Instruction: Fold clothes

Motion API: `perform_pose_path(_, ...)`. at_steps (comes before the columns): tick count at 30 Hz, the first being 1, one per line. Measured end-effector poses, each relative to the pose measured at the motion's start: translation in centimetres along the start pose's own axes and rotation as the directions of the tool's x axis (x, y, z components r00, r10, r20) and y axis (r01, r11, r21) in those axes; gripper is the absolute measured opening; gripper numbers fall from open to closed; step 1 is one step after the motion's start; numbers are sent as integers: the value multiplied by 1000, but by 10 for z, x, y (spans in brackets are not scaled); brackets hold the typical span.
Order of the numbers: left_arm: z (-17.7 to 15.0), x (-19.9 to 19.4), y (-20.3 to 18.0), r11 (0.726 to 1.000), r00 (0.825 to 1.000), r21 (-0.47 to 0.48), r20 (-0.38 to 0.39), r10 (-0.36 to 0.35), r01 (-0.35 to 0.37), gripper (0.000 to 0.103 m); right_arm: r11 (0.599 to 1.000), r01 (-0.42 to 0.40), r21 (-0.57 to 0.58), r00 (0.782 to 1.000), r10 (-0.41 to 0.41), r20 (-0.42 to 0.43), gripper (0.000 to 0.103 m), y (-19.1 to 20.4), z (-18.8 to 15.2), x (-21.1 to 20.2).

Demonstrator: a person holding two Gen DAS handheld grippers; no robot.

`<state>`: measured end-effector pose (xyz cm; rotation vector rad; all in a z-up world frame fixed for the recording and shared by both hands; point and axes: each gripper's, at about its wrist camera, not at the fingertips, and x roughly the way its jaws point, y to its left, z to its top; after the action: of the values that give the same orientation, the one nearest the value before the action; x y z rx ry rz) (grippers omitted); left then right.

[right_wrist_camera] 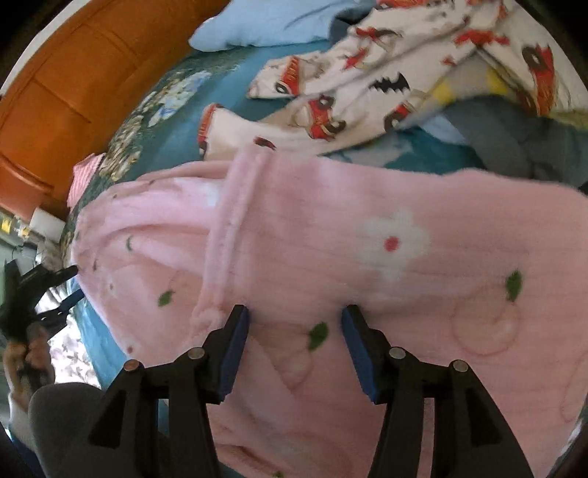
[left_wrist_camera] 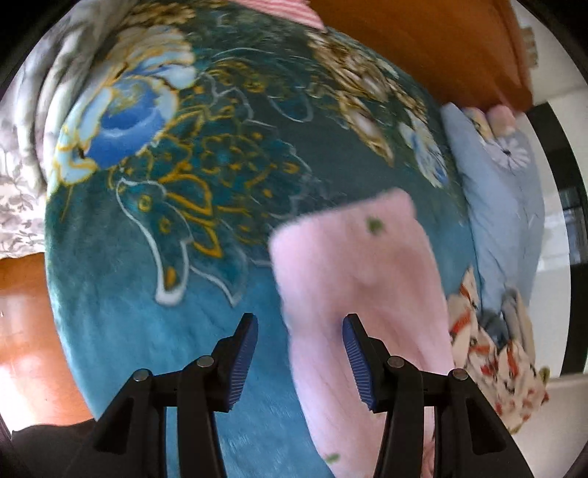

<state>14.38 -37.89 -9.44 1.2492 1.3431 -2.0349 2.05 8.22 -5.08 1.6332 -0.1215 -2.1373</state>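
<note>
- The left gripper (left_wrist_camera: 299, 362) stands wide apart and holds nothing; its blue-padded fingers (left_wrist_camera: 242, 362) hang over the teal floral blanket (left_wrist_camera: 205, 176) at the edge of the pink fleece garment (left_wrist_camera: 352, 264), with the one on the garment's side above the pink cloth
- The right gripper (right_wrist_camera: 295, 351) is likewise spread wide, empty, both pads (right_wrist_camera: 235, 353) poised above the pink fleece garment (right_wrist_camera: 330, 257); whether they touch the cloth cannot be told
- The pink fleece garment lies spread on the blanket, its surface dotted with white flowers and small green leaves, and a folded band or hem runs across it just beyond the right gripper
- In the right wrist view the left gripper (right_wrist_camera: 70, 290) shows at the garment's far left edge, held by a hand (right_wrist_camera: 27, 356) with a grey sleeve (right_wrist_camera: 66, 415) below it
- Past the pink garment, near the blanket's far edge, lies a white garment printed with red vehicles (right_wrist_camera: 367, 73), crumpled, partly over a grey-blue cloth (right_wrist_camera: 514, 139)
- A light blue pillow (left_wrist_camera: 503, 191) rests along the blanket's side, beside the printed garment
- A pink striped cloth (left_wrist_camera: 290, 11) sits at the blanket's far end, close to the orange wooden headboard (left_wrist_camera: 422, 47)
- A grey-flowered white sheet (left_wrist_camera: 22, 176) shows under the blanket's other side
</note>
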Motion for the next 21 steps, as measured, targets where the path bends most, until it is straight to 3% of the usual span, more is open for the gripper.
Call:
perform_pose_path(3, 7, 12, 4, 997, 998, -35, -3, -62, 62, 52, 998, -60, 36, 997, 58, 58, 55, -9, 1, -25)
perform_pose_path(6, 11, 24, 8, 988, 991, -73, 4, -134, 134, 50, 997, -58, 52, 993, 52, 108, 56, -17, -5, -50)
perform_pose_path(7, 11, 26, 8, 986, 989, -84, 14, -146, 146, 47, 997, -56, 61, 992, 48, 115, 55, -21, -8, -57)
perform_pose_path(9, 12, 27, 5, 985, 989, -87, 34, -145, 148, 31, 996, -51, 79, 990, 40, 133, 55, -29, -14, -69)
perform_pose_path(12, 10, 16, -16, 995, 993, -14, 63, -97, 98, 24, 992, -57, 112, 987, 39, 158, 55, -41, -25, -82)
perform_pose_path(15, 3, -19, -55, 985, 985, 127, 108, -131, 117, 23, 987, -69, 146, 983, 42, 180, 55, -54, -36, -92)
perform_pose_path(18, -17, -68, -116, 930, 956, 304, 139, -258, 207, 23, 980, -82, 181, 978, 45, 202, 55, -67, -47, -102)
perform_pose_path(21, -62, -118, -189, 807, 908, 523, 138, -396, 273, 23, 972, -96, 214, 973, 47, 224, 55, -80, -59, -113)
